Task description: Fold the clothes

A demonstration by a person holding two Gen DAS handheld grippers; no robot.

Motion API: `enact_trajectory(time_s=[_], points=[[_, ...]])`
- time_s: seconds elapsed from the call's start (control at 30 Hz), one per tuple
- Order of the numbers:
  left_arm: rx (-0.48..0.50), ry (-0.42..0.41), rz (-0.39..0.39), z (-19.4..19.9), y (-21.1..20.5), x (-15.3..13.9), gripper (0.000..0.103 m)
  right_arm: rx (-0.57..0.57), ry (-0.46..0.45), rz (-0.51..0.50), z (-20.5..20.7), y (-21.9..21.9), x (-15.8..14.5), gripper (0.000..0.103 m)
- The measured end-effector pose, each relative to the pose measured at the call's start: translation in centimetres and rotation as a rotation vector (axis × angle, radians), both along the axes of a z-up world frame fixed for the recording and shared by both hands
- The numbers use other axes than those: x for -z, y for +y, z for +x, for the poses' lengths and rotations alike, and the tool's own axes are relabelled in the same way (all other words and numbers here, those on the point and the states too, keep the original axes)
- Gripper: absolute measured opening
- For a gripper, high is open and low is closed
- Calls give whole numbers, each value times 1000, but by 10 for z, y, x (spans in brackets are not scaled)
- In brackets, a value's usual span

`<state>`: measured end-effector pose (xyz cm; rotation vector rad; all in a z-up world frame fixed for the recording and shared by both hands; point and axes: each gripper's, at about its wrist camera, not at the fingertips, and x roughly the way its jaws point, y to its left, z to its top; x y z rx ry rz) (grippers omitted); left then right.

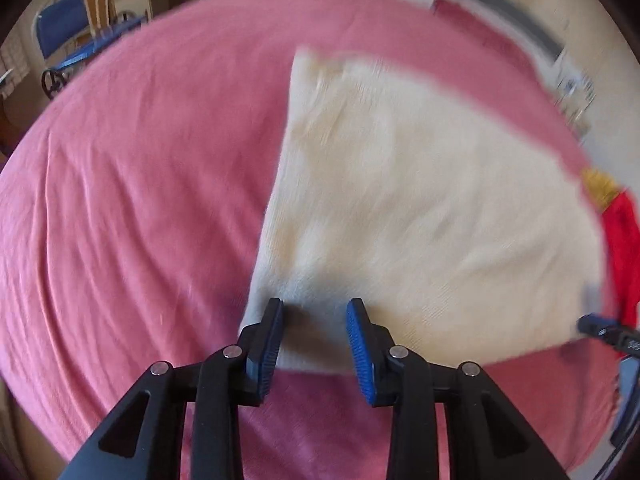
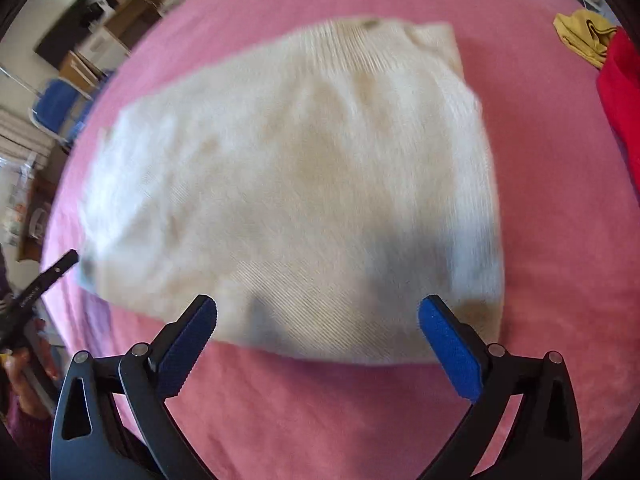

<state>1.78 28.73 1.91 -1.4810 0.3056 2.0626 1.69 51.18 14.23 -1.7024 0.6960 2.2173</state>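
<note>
both tongs hang empty over the folded cream sweater point(image 2: 296, 184) on the pink bed point(image 2: 560, 240): left tongs point(image 1: 315, 308) half apart, right tongs point(image 2: 318, 312) wide.

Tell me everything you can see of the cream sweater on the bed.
The cream sweater is a fuzzy, finely ribbed knit, folded into a compact, roughly rectangular bundle with a ribbed band along its far edge. It lies flat on the pink bedspread, apart from the red and mustard garments. Both views are blurred. The left gripper hangs open over its near corner; no pad visibly presses it.
</note>
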Motion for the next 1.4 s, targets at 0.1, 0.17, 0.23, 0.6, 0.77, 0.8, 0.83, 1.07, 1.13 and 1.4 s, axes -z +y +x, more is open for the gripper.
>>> enact_trajectory(time_s=[0.1, 0.17, 0.23, 0.6, 0.77, 0.8, 0.83, 1.07, 1.13, 1.4], points=[[-50, -32, 86, -2, -16, -13, 33, 30, -35, 28, -2, 10, 4, 103], [-75, -42, 168, -2, -29, -30, 33, 42, 48, 13, 1, 18, -23, 103], [-90, -41, 235, 0, -41, -47, 33, 37, 188, 89, 8, 22, -71, 103], [-67, -23, 384, 31, -58, -92, 33, 155, 529, 353, 176, -15, -212, 103], [-57, 5, 354, 18, -63, -88, 33, 47, 594, 177, 161, -35, -159, 103], [-61, 6, 341, 16, -66, -88, 33, 24, 574, 130, 171, -33, -159, 103], [-78, -6, 333, 10, -68, -87, 33, 7, 539, 92, 167, -34, -149, 103], [-104, -89, 277, -55, -35, -60, 33, -20, 284, 94, 85, -11, -75, 103], [-77, -51, 258, -66, -16, -61, 33, -2, 279, 82, 48, -2, -50, 103], [233, 249, 71, -30, 91, -57, 33, 31, 169, 38, -38, 41, 21, 103]])
